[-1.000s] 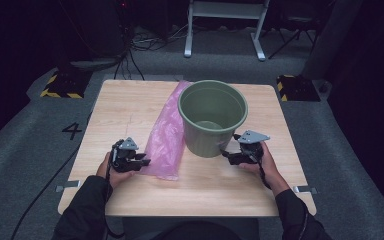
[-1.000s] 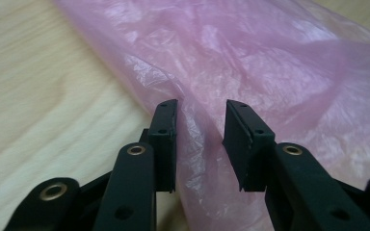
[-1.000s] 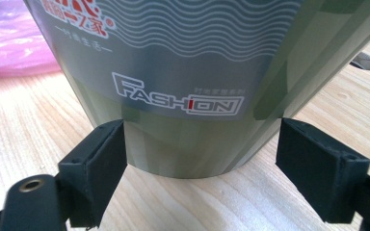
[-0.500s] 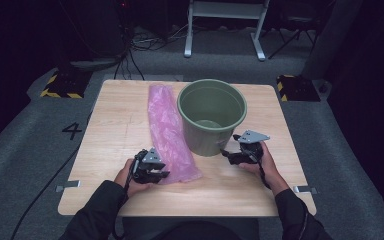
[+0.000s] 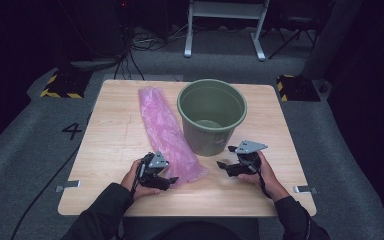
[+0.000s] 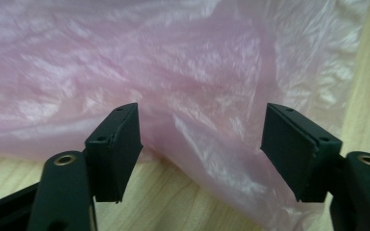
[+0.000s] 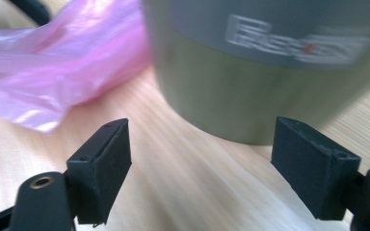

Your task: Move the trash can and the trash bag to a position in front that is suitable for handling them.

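Lying flat on the tabletop [image 5: 110, 140], the crinkled pink plastic bag [image 5: 166, 130] sits at nine o'clock of the round green plastic bin [image 5: 211, 117]; the left tool [image 5: 172, 179] has just been opening at the bag's near end, pads off it, and the right tool [image 5: 221, 164] gapes empty.

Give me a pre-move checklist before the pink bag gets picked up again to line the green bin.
1. Left gripper open: ok. Its jaws have just been opening and stand wide apart.
2. Pink bag between those jaws: ok. A fold lies in the gap, not pinched.
3. Bag free of the green bin: ok. It lies flat on the table, alongside the bin.
4. Right gripper open and empty: ok. It holds nothing and faces the bin's lower wall.
5. Bin upright, mouth clear: ok.
6. Which end of the bag is the open mouth: cannot tell.
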A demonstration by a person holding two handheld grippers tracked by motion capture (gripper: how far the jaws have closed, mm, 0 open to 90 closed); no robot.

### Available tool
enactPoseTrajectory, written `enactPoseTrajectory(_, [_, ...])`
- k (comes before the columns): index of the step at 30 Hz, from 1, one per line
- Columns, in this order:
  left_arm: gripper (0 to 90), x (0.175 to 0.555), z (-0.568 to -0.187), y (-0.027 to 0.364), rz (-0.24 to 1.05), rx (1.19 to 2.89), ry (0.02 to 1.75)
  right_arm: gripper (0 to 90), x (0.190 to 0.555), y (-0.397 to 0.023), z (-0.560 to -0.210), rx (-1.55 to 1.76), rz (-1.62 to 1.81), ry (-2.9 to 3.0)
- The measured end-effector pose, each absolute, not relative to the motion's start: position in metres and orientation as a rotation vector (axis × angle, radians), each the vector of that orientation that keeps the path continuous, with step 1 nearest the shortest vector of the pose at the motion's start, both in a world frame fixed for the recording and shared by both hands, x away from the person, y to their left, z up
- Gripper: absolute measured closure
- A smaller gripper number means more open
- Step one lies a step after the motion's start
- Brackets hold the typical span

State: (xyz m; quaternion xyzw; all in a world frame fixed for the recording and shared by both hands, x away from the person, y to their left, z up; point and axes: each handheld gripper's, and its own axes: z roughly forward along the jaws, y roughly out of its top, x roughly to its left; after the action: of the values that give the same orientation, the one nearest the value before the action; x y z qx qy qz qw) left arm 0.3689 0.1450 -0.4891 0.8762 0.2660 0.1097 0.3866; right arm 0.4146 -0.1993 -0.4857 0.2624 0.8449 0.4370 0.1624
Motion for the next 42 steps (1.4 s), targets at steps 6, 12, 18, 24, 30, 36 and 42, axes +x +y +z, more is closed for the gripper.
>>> enactPoseTrajectory(6, [28.8, 0.368, -0.475, 0.166, 0.333, 2.173, 0.696, 23.8, 0.405, -0.192, -0.484, 0.684, 1.257, 2.445])
enactPoseTrajectory(12, [34.2, 0.374, -0.472, 0.189, 0.351, 2.161, 0.737, 23.5, 0.407, -0.197, -0.485, 0.698, 1.246, 2.447])
enactPoseTrajectory(18, [54.9, 0.38, -0.485, 0.183, 0.274, 2.22, 0.653, 23.1, 0.409, -0.205, -0.486, 0.726, 1.226, 2.439])
enactPoseTrajectory(24, [64.0, 0.375, -0.492, 0.163, 0.227, 2.298, 0.564, 23.1, 0.41, -0.214, -0.486, 0.744, 1.21, 2.425])
enactPoseTrajectory(30, [69.2, 0.377, -0.496, 0.147, 0.177, 2.291, 0.549, 22.9, 0.41, -0.225, -0.486, 0.782, 1.21, 2.409])
enactPoseTrajectory(36, [70.7, 0.379, -0.497, 0.13, 0.157, 2.278, 0.529, 22.8, 0.41, -0.232, -0.487, 0.814, 1.211, 2.396])
enactPoseTrajectory(42, [70.2, 0.377, -0.5, 0.107, 0.167, 2.257, 0.514, 22.8, 0.411, -0.236, -0.487, 0.824, 1.193, 2.386])
